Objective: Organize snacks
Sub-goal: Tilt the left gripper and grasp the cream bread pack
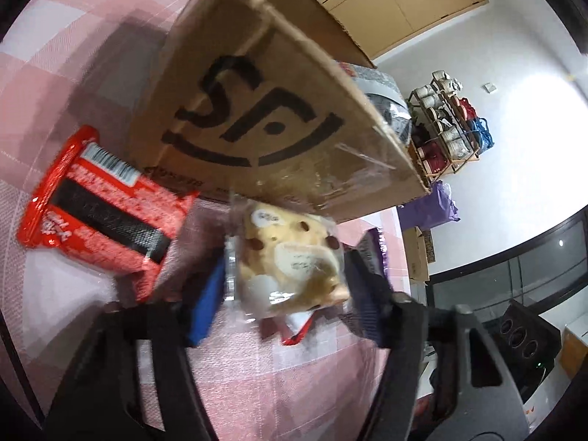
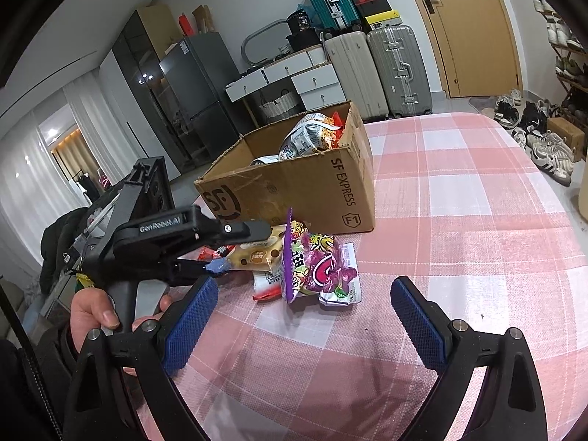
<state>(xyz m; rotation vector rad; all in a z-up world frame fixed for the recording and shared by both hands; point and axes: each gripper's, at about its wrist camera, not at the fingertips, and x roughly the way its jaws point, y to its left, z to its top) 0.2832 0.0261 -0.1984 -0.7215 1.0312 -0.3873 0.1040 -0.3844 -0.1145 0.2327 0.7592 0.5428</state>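
Observation:
A clear-wrapped cookie pack (image 1: 286,257) lies on the pink checked cloth in front of the cardboard box (image 1: 257,110). My left gripper (image 1: 286,272) is shut on it, a blue pad (image 1: 207,301) against each side. A red snack pack (image 1: 103,213) lies to its left. In the right wrist view the left gripper (image 2: 242,248) holds the cookie pack (image 2: 253,253) beside a purple candy bag (image 2: 316,268) and a small red-and-white packet (image 2: 268,286). The box (image 2: 294,183) holds several snack bags. My right gripper (image 2: 303,283) is open and holds nothing, just short of the candy bag.
The table (image 2: 459,220) stretches to the right under the checked cloth. A hand (image 2: 95,312) grips the left tool's handle. Behind the table stand suitcases (image 2: 378,70), drawers, a fridge (image 2: 198,88) and a door; shoes (image 2: 544,139) lie on the floor.

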